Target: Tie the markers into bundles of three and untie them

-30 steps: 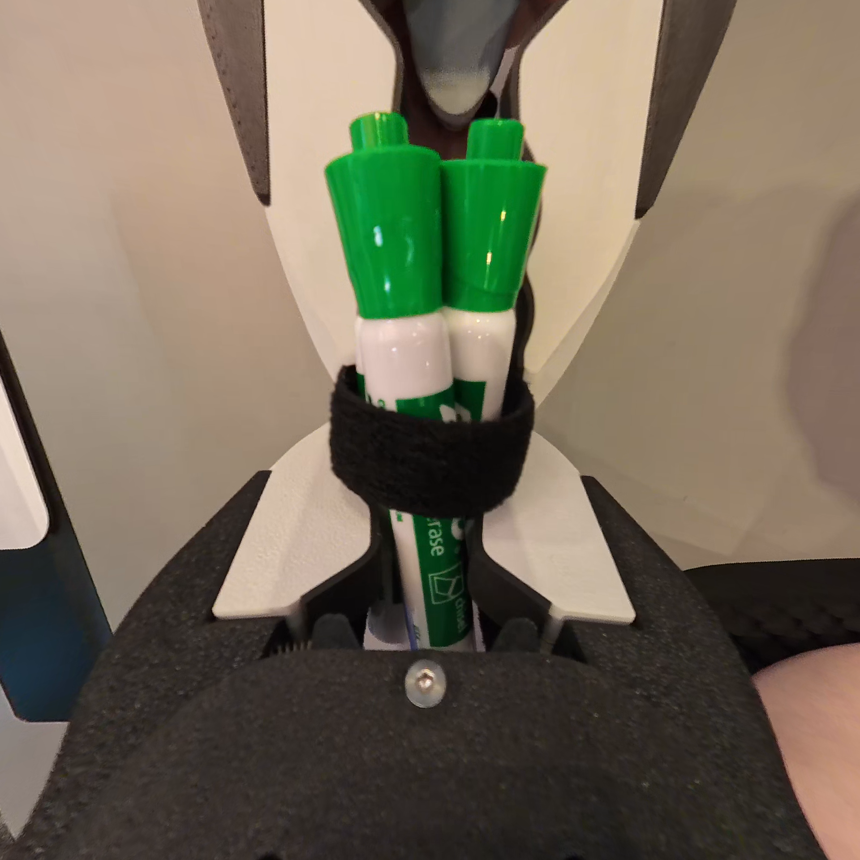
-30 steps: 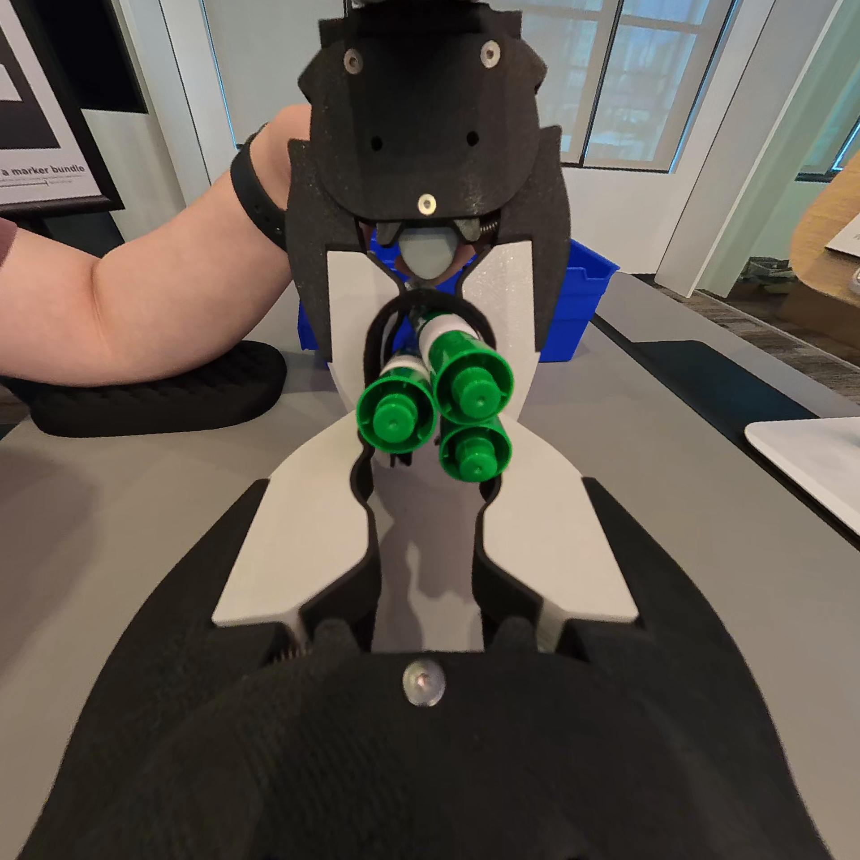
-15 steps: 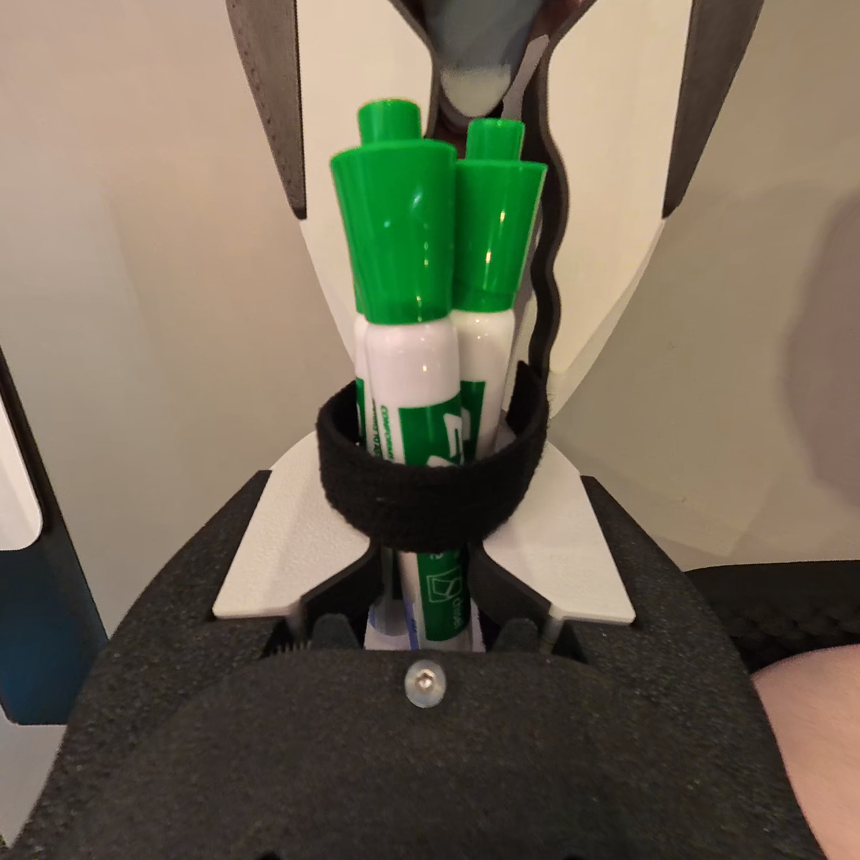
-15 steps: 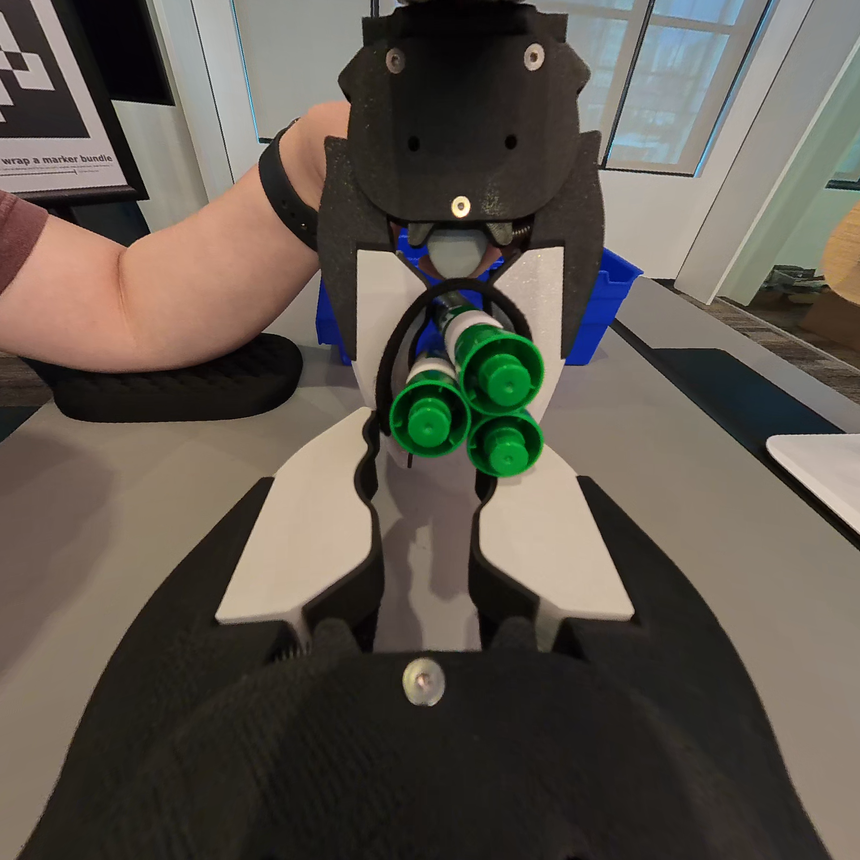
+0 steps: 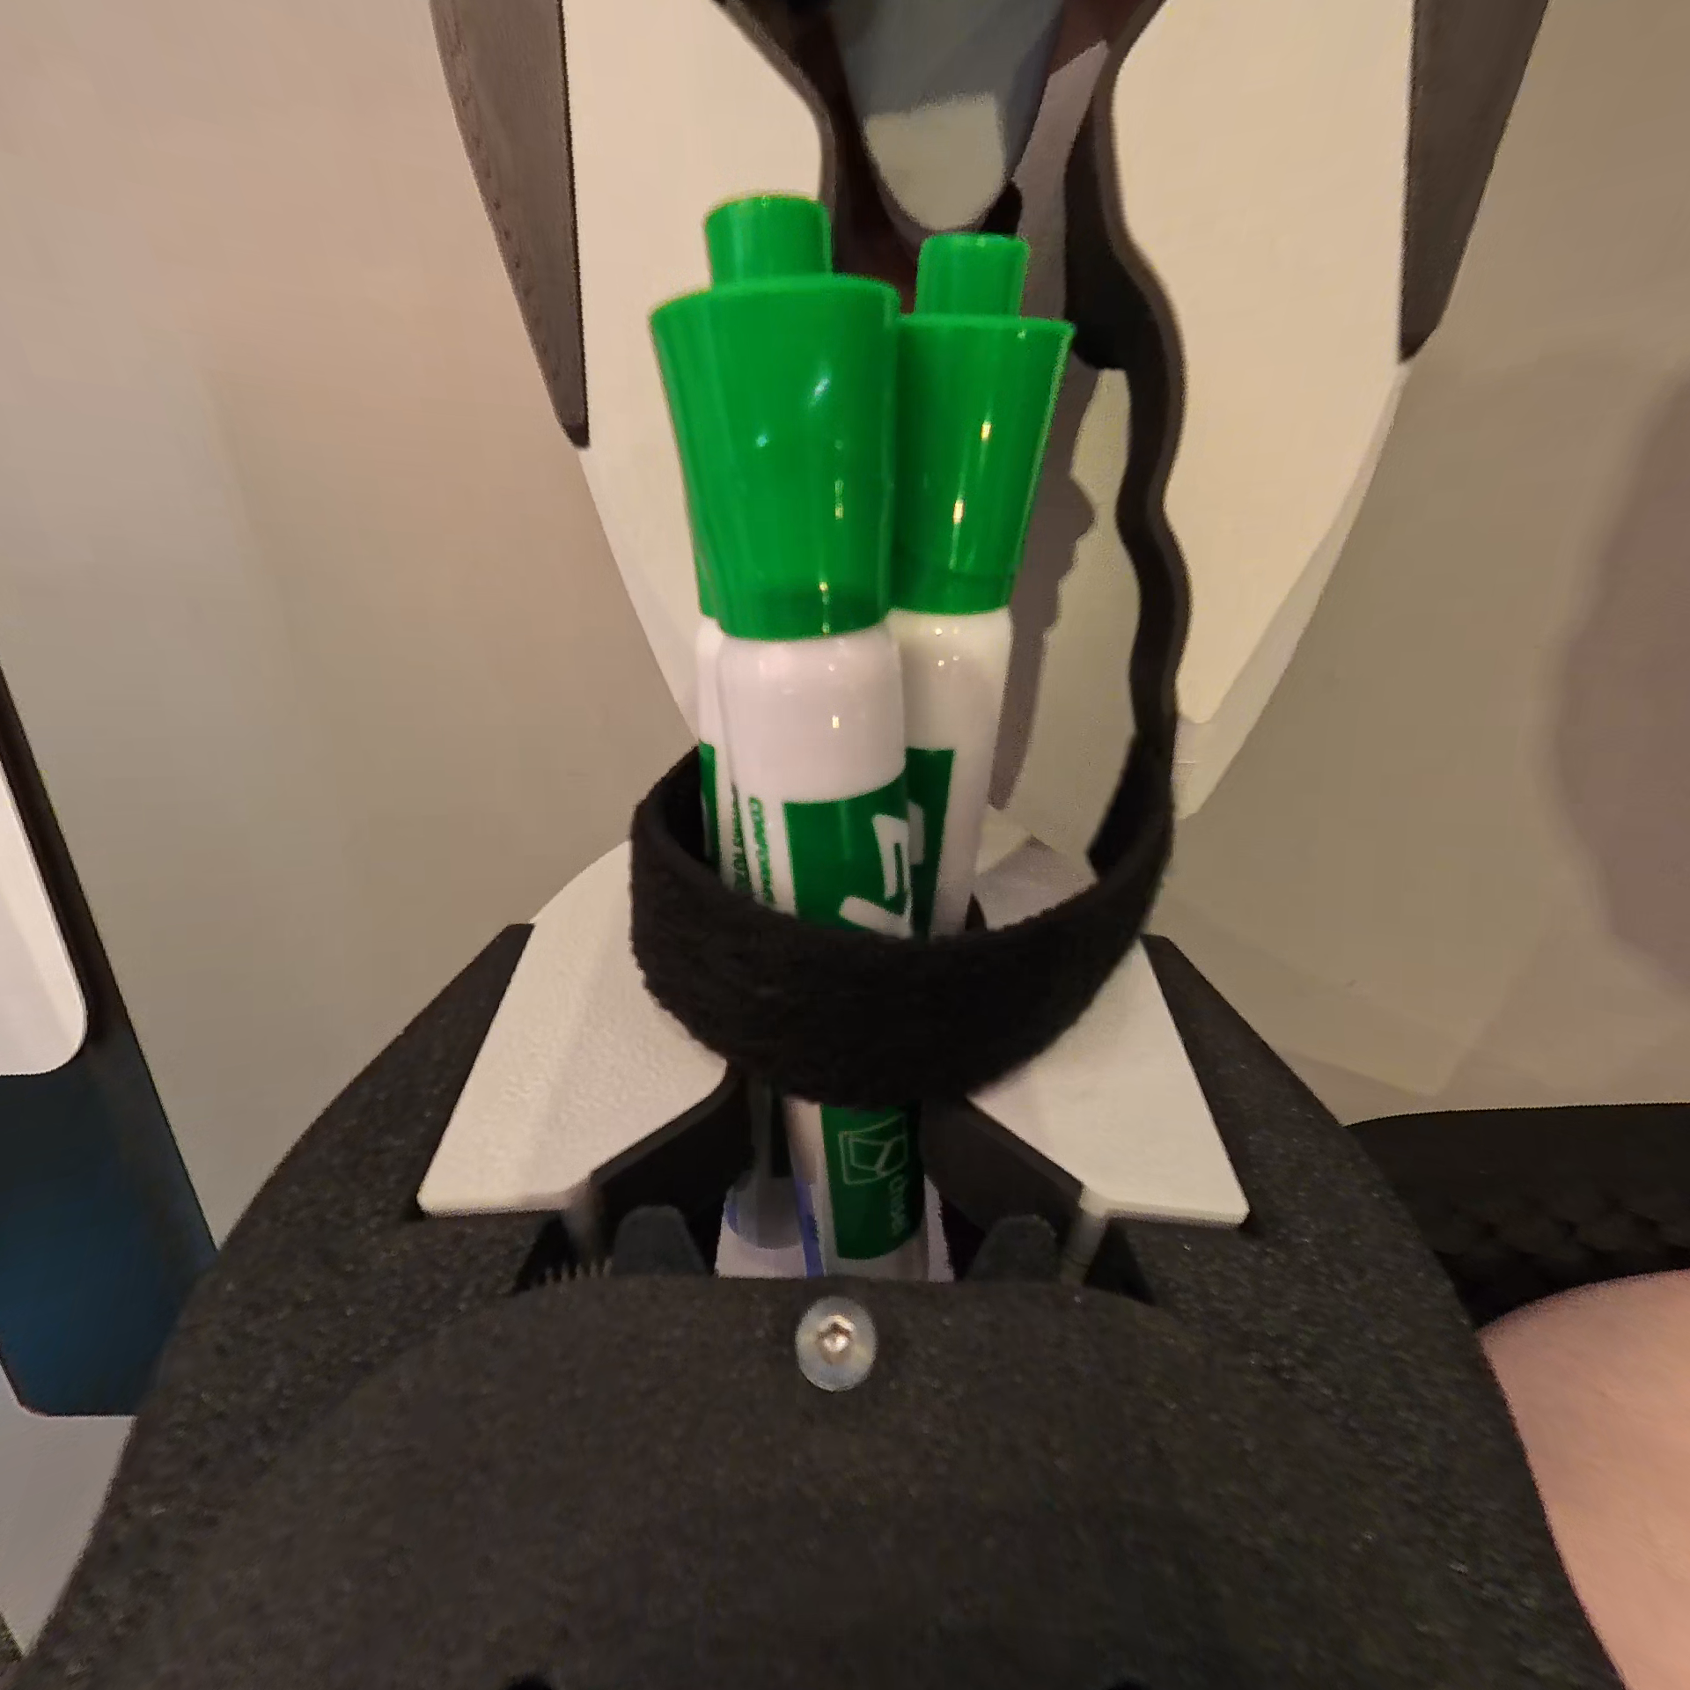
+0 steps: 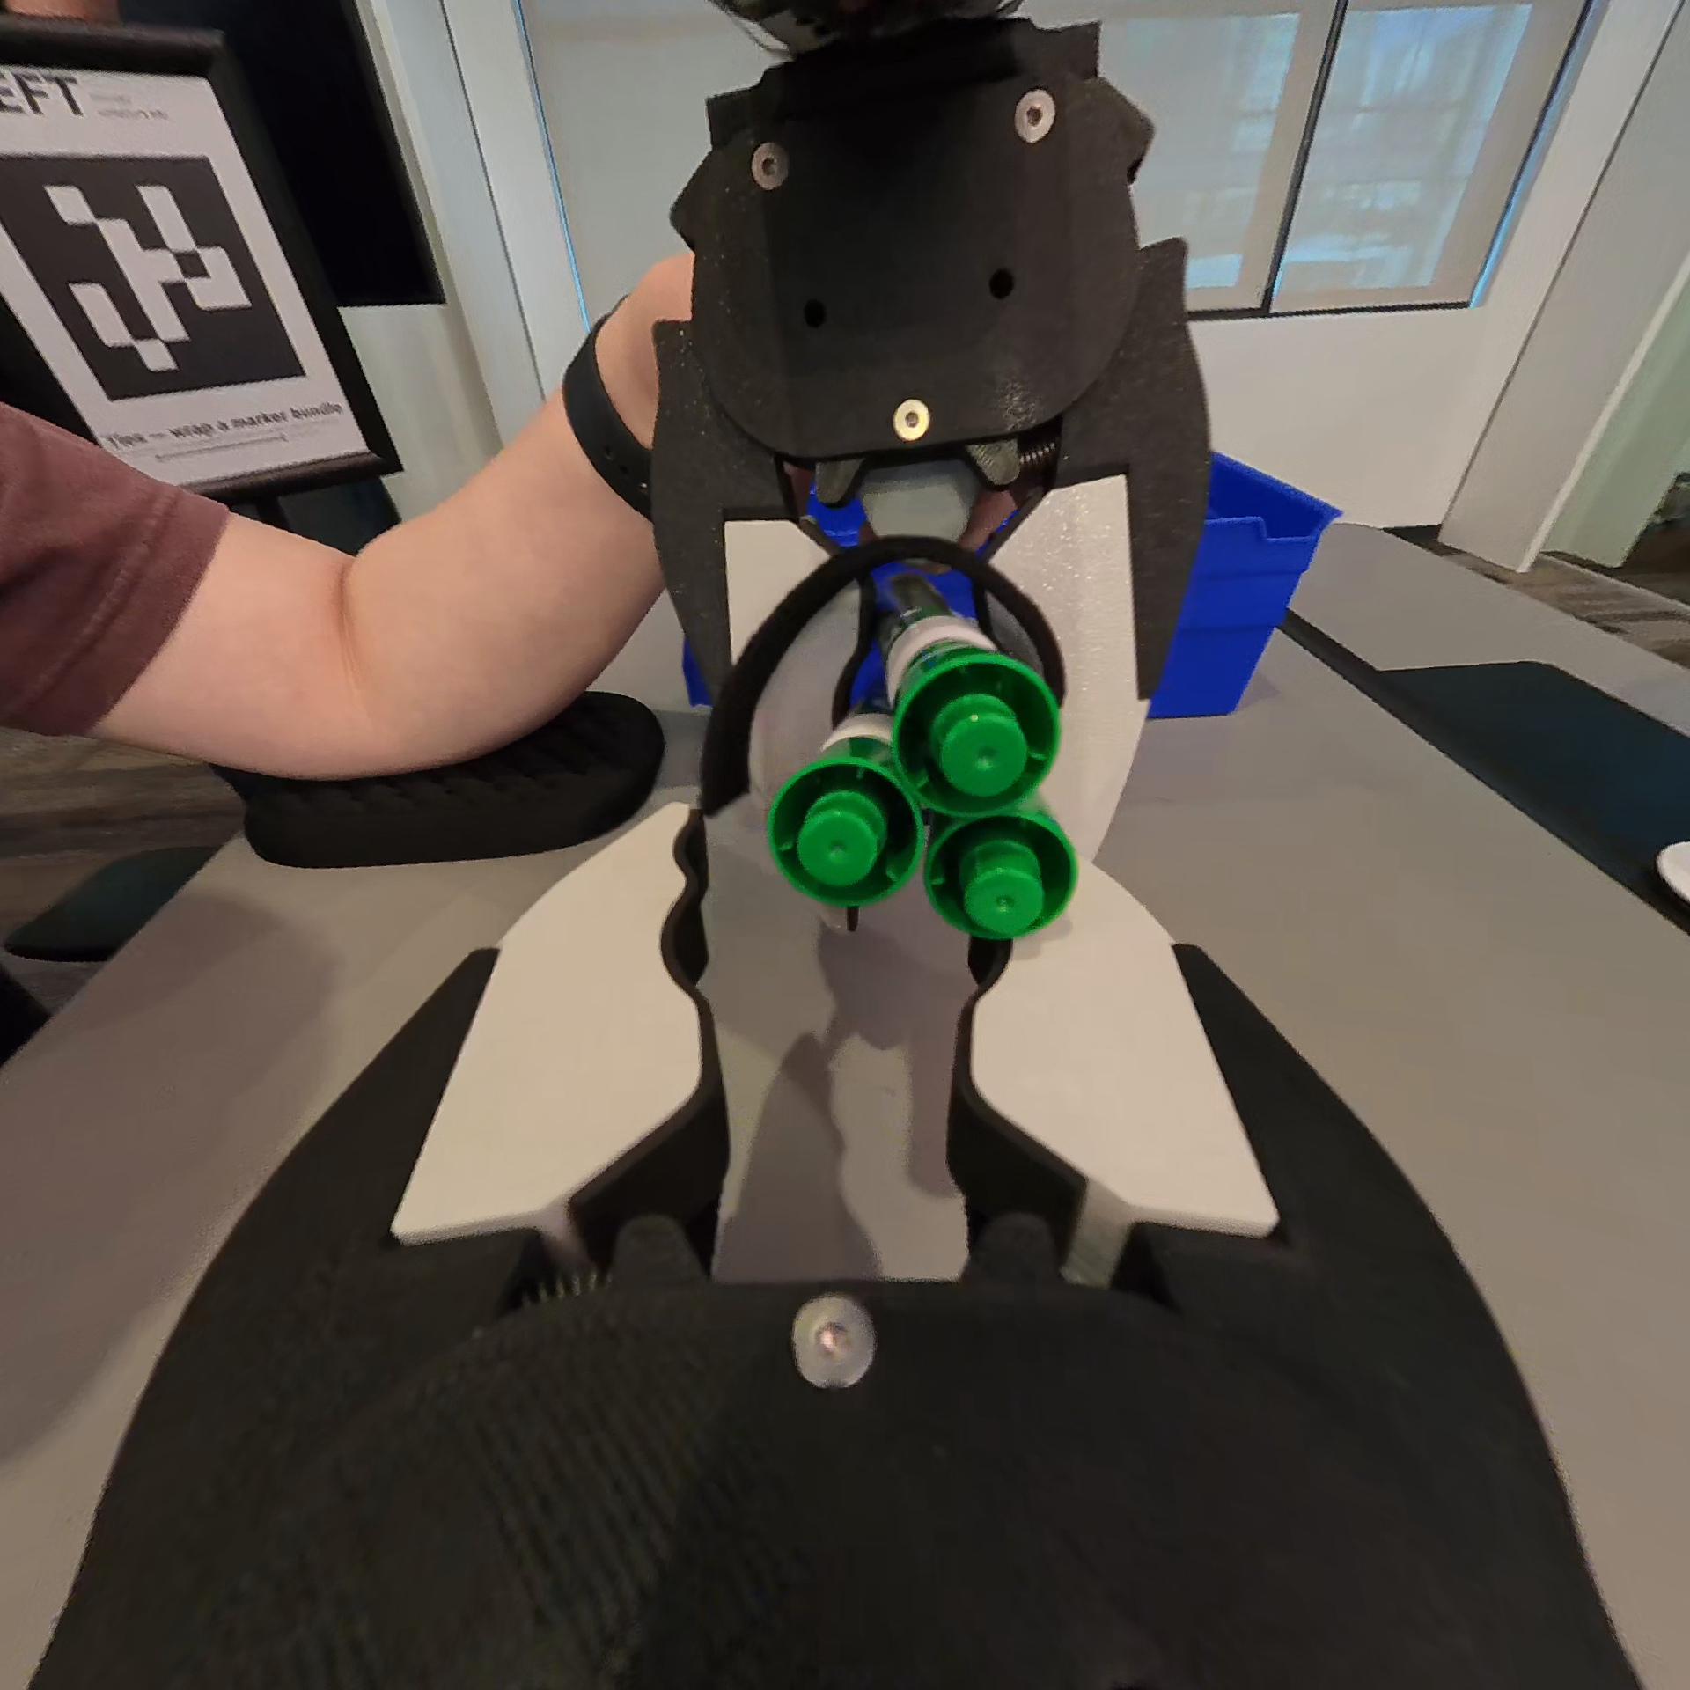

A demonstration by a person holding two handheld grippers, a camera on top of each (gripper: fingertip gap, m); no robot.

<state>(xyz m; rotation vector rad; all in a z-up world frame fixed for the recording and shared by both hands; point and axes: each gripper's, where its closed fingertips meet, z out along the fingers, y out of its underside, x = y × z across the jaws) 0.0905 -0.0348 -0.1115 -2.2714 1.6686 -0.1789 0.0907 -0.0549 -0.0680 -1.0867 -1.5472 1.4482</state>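
Observation:
Three green-capped white markers (image 5: 805,732) stand side by side between the fingers of my left gripper (image 5: 850,914), which is shut on their barrels. A black hook-and-loop strap (image 5: 878,997) hangs loose around them as a wide ring. In the right wrist view the caps (image 6: 974,741) point at the camera and the left gripper (image 6: 924,640) faces me. My right gripper (image 6: 850,924) is open, its fingertips on either side of the caps. The strap (image 6: 777,640) bows out to my right gripper's left fingertip (image 6: 640,914) and touches it.
A person's forearm (image 6: 411,622) rests on a black pad (image 6: 457,777) on the grey table (image 6: 1372,1006). A blue bin (image 6: 1235,594) stands behind the left gripper. A framed sign (image 6: 155,274) stands at the back left. A white object (image 6: 1678,869) lies at the right edge. One gripper's finger ends stand about 4 centimeters off the other's.
The strap has gone from tight around the markers to a loose, wide ring, drawn out towards the right gripper's finger. The two grippers have come closer together.

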